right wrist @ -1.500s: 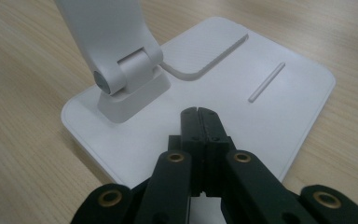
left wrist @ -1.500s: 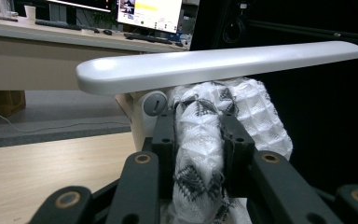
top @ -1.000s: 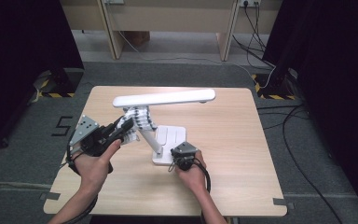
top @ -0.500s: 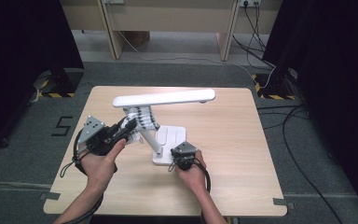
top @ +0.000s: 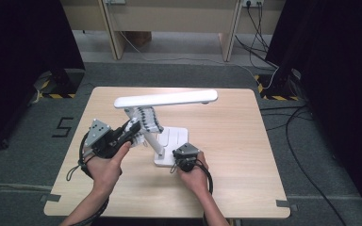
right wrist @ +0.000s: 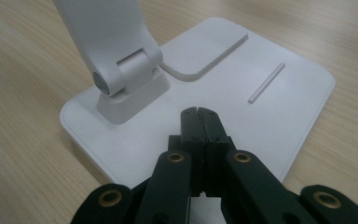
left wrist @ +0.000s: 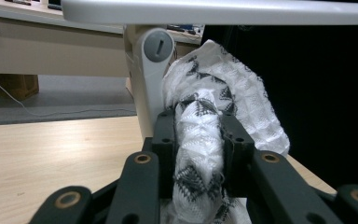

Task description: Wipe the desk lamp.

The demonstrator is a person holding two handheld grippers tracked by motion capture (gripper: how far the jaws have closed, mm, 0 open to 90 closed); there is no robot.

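Cloth (left wrist: 200, 135): white w/ black zigzag print, bunched against desk lamp's upright arm (left wrist: 142, 88), just under lamp head (top: 165, 99). Judged soft, light, limp; best gripped by a gathered fold, as now. Left claw (left wrist: 198, 140): jaws closed on cloth wad. Right claw (right wrist: 199, 116): jaws fully together, nothing held, tips pressing on lamp base (right wrist: 279, 93), prob. steadying it. Lamp stands mid-worktop (top: 245, 141); rigid, hinged, could tip if pushed.
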